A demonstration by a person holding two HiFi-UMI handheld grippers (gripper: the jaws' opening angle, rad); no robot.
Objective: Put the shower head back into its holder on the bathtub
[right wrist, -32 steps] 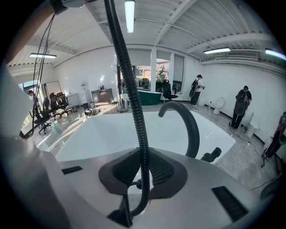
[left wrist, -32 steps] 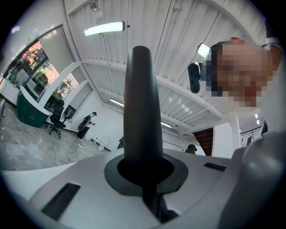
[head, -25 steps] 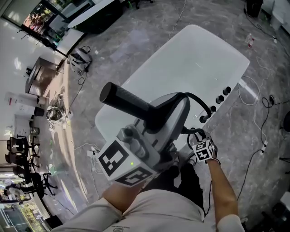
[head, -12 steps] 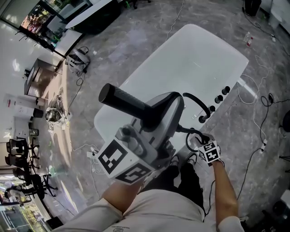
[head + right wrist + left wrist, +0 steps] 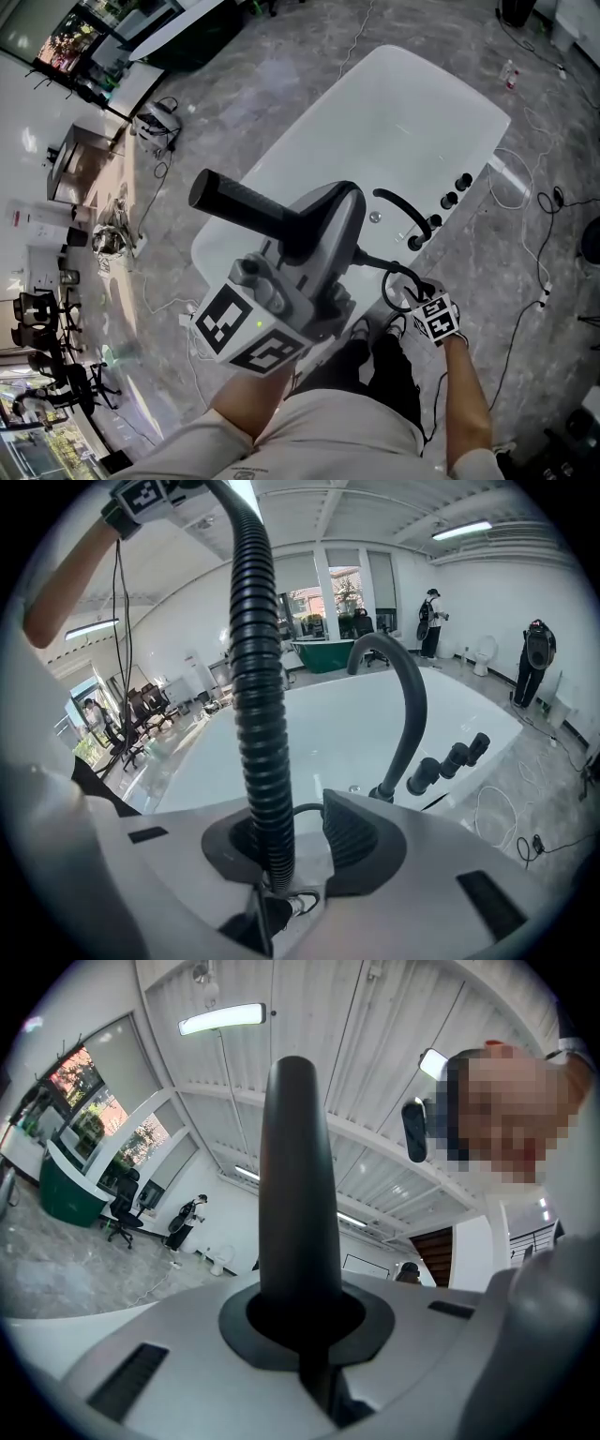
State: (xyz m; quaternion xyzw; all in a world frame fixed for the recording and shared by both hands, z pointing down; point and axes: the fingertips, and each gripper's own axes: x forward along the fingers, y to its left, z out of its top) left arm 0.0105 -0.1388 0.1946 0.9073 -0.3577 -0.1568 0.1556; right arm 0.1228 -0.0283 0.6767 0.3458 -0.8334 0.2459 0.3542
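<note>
My left gripper (image 5: 314, 225) is raised over the near end of the white bathtub (image 5: 412, 103), shut on the black shower head (image 5: 244, 206), whose handle juts up and left. In the left gripper view the dark shower head (image 5: 295, 1176) fills the gap of the left gripper (image 5: 305, 1316). Its ribbed black hose (image 5: 389, 281) loops down to my right gripper (image 5: 417, 298) at the tub's near right edge. The right gripper (image 5: 295, 841) is opening. The hose (image 5: 255, 696) runs between its jaws, against the left one and apart from the right pad (image 5: 352, 832).
A curved black faucet (image 5: 403, 211) and a row of black knobs (image 5: 453, 192) stand on the bathtub's right rim (image 5: 328, 724). Cables (image 5: 525, 234) trail over the marble floor to the right. Desks and chairs (image 5: 56, 309) line the left side.
My right gripper has drifted slightly right, away from the faucet, and the hose loop in front of it now shows more fully. The left gripper with the shower head has barely shifted.
</note>
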